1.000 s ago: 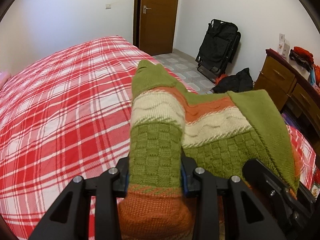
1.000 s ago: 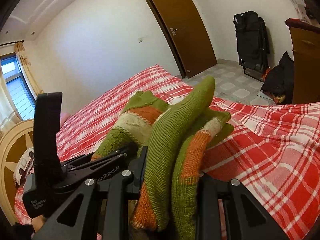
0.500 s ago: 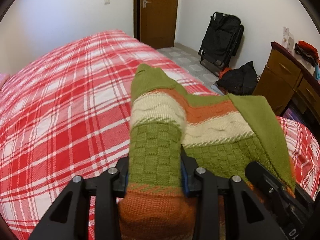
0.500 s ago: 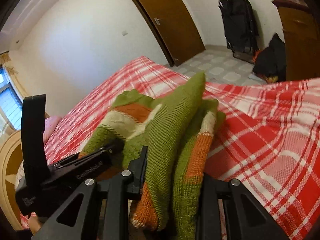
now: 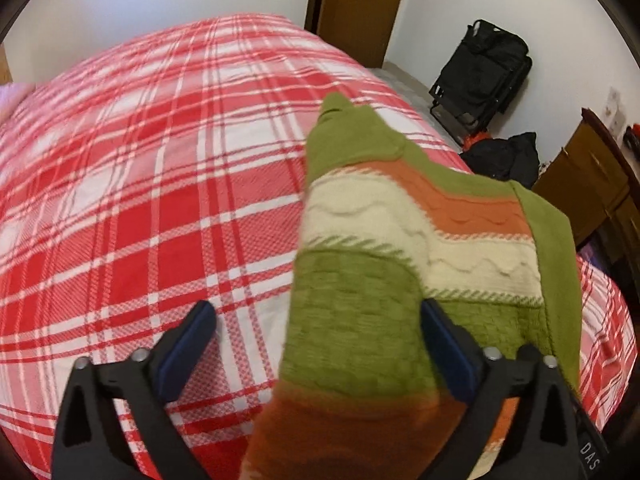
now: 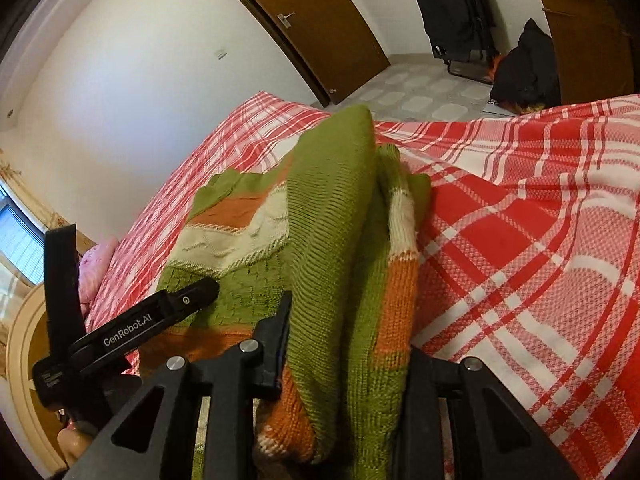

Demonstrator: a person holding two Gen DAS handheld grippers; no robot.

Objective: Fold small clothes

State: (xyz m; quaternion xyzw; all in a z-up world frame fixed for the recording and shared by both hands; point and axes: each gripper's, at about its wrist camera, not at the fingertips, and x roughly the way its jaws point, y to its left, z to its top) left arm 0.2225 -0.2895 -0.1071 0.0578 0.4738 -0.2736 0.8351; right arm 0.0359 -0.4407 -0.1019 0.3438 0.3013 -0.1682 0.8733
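A small knitted sweater [image 5: 384, 256] with green, cream and orange bands lies folded on the red plaid bed [image 5: 160, 184]. My left gripper [image 5: 316, 332] is open, its jaws spread wide; the sweater's folded edge lies loose between them against the right finger. My right gripper [image 6: 344, 328] is shut on the sweater's [image 6: 332, 216] other bunched side, low over the bed [image 6: 520, 240]. The left gripper's body [image 6: 132, 324] shows beside it in the right wrist view.
A brown door [image 5: 360, 8] is at the far wall. A black folded cart [image 5: 484, 76] and a dark bag [image 5: 504, 156] are on the floor past the bed. A wooden dresser [image 5: 592, 188] stands at the right. A pink pillow [image 6: 94, 268] lies by the headboard.
My left gripper has opened and let go of the sweater. Both grippers have lowered the sweater toward the bed. The right gripper stays clamped.
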